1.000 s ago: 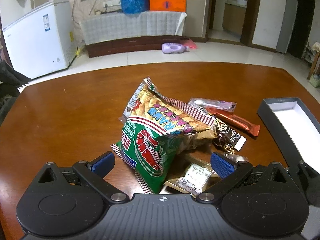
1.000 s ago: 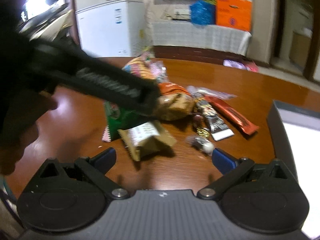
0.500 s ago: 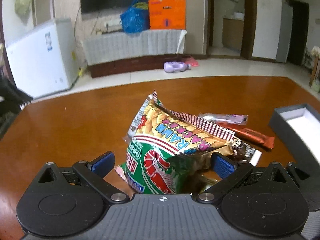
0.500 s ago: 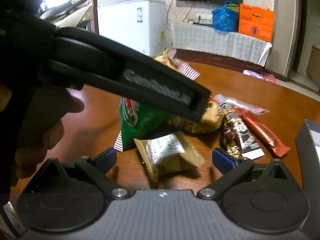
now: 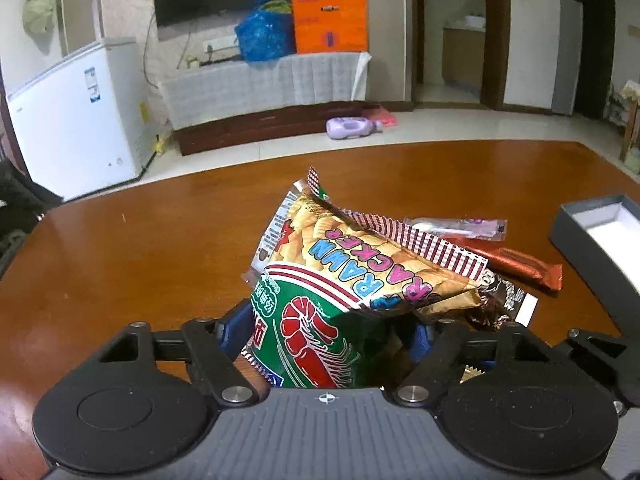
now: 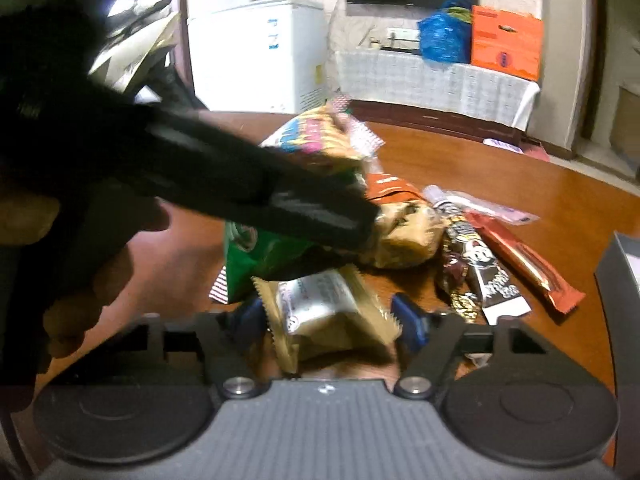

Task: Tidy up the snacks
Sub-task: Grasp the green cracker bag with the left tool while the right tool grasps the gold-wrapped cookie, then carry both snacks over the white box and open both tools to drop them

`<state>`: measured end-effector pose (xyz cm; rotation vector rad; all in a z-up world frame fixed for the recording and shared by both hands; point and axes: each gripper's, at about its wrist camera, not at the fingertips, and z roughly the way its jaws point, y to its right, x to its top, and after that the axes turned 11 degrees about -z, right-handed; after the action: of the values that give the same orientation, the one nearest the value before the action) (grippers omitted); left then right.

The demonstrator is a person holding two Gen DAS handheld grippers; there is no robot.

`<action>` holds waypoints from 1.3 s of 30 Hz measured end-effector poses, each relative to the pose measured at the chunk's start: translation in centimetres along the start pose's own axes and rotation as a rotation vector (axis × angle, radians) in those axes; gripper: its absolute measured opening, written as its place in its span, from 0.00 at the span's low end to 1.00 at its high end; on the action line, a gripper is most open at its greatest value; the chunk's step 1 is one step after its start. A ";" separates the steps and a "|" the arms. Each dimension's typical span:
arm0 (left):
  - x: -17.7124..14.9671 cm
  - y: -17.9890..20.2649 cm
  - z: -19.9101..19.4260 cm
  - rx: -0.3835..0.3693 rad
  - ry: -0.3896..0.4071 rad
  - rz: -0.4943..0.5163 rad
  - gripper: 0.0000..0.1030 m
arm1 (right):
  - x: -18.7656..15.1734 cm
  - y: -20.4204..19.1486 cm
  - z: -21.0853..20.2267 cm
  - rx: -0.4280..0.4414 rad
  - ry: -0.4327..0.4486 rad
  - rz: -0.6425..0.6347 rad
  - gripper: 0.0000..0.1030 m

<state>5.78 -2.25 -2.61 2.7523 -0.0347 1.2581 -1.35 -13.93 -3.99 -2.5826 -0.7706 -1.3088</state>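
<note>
A green and tan prawn cracker bag [image 5: 344, 280] lies on the brown table [image 5: 140, 248]; my left gripper [image 5: 328, 332] is shut on its near end. In the right wrist view the same bag [image 6: 280, 248] sits under the left gripper's black body [image 6: 248, 188]. My right gripper [image 6: 332, 320] has its fingers closed against a small tan and white wafer packet [image 6: 328, 312]. Beside the bag lie a dark chocolate bar [image 6: 480, 272], a red-brown bar [image 5: 516, 264] and a clear wrapped packet [image 5: 460, 226].
An open grey box with a white inside [image 5: 604, 232] stands at the table's right edge, also in the right wrist view [image 6: 624, 276]. Beyond the table are a white freezer [image 5: 80, 120] and a low covered cabinet [image 5: 264, 84].
Both grippers moved forward and closed: the left onto the prawn cracker bag, the right onto the wafer packet. Both were open a second ago.
</note>
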 end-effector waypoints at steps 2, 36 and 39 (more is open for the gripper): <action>0.0 0.0 0.0 0.000 0.000 0.000 0.65 | -0.2 0.4 -0.1 0.004 0.012 0.035 0.61; 0.5 8.0 -8.3 -0.146 0.201 0.058 0.59 | -3.0 4.2 -14.1 -0.248 0.183 0.197 0.44; -0.2 10.2 -8.6 -0.192 0.232 0.093 0.59 | -4.2 5.9 -16.4 -0.300 0.180 0.230 0.44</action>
<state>-1.47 -11.43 3.77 2.4546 -0.2512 1.5040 -12.11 -26.35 3.30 -2.6193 -0.2533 -1.6580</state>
